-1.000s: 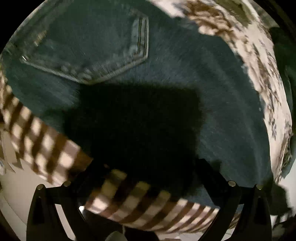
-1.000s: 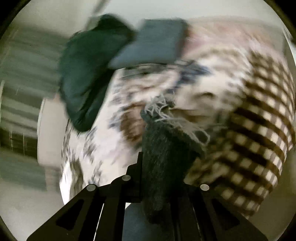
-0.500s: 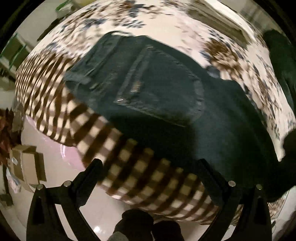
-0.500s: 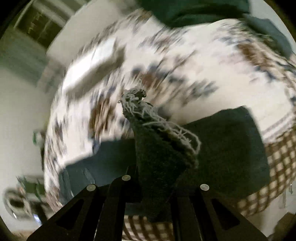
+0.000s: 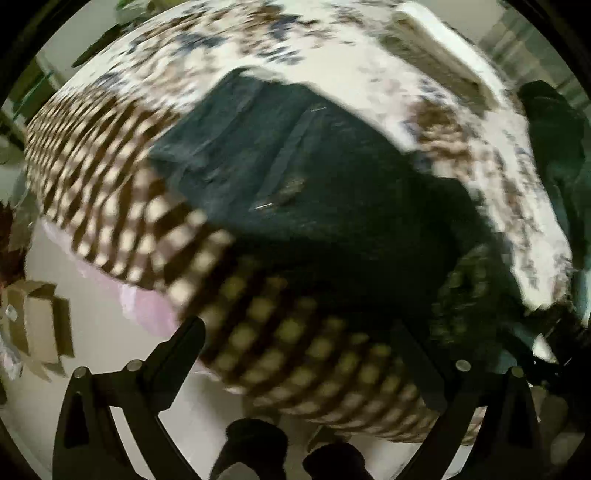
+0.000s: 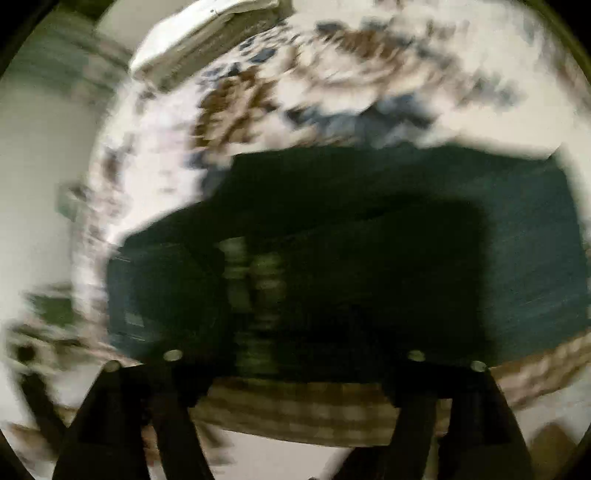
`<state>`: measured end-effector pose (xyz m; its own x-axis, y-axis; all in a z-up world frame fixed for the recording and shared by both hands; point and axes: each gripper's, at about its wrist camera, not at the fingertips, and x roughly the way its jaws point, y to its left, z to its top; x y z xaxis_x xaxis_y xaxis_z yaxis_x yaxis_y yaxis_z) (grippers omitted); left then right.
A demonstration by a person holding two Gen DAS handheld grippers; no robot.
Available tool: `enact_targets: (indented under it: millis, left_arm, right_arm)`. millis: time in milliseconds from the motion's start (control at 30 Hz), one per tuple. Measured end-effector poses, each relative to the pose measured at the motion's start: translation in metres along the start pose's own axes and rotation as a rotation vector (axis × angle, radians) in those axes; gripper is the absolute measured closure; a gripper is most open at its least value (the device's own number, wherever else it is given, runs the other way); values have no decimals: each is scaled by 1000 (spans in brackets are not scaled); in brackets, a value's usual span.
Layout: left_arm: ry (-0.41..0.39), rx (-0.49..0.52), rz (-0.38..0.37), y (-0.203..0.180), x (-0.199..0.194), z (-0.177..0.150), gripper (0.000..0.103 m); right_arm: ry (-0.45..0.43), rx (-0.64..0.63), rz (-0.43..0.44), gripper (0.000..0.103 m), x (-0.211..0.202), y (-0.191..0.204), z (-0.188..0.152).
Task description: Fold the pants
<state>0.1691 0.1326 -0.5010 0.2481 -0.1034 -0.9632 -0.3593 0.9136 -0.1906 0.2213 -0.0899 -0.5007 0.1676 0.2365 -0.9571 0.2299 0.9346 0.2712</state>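
Dark blue jeans (image 5: 295, 177) lie on a bed, back pocket up, partly over the brown checked blanket edge (image 5: 122, 184). My left gripper (image 5: 295, 350) is open and empty, held above the bed's edge, off the jeans. In the blurred right wrist view the jeans (image 6: 406, 240) lie folded across the bed, and my right gripper (image 6: 291, 369) is open with its fingers wide apart above them. A frayed pale hem end (image 6: 255, 280) shows between the fingers, blurred; I cannot tell if it touches them.
The bed has a white floral cover (image 5: 480, 177) and a checked blanket (image 6: 295, 413) at its edge. A dark green garment (image 5: 554, 155) lies at the right. A folded white item (image 6: 207, 33) sits at the far side. Cardboard boxes (image 5: 33, 317) stand on the floor at left.
My right gripper, shut on the frayed hem before, now has its fingers wide apart and has swung over the jeans. My left gripper has pulled back from the jeans toward the bed's edge.
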Motion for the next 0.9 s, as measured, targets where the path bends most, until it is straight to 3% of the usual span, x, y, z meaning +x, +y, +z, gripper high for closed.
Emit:
enact_targets:
  millis: [100,200,300,333,400,433,467,500,700,833,900]
  left_arm:
    - [-4,43,-50,-42,0,7,0]
    - [2,71,-58,-79,15,14,0]
    - [39,96,-31,-113,44,22,0]
    - [58,100,-33,-123,56,24,5]
    - [64,114,-33,-136,72,25,25]
    - [59,136,-23,-141,79,22,66]
    - [61,161,-5,-145,84,19,88]
    - [60,175,24,-147,89,17,88]
    - [35,188,38,-142,91,14,85]
    - [16,124,-17,-133,63,17,83]
    - [-9,53,-68,-115,41,17,54]
  right_arm:
    - [-18,-82,-179,17,-17,-24,5]
    - [-1,-121,-248,11,-23,-56,10]
    - [30,-105,-248,11,-25,-88,16]
    - [34,-103,-247,11,-25,-100,17]
    - [35,-115,-242,11,-20,-110,23]
    - [39,-122,-246,11,-16,-115,25]
    - [46,-129,-250,11,-13,-120,27]
    - [49,-132,-249,11,-10,-125,29]
    - [72,-133,-242,11,-3,-146,34]
    - [71,-126,-232,11,-8,-150,35]
    - [66,-127,-234,11,-11,-149,35]
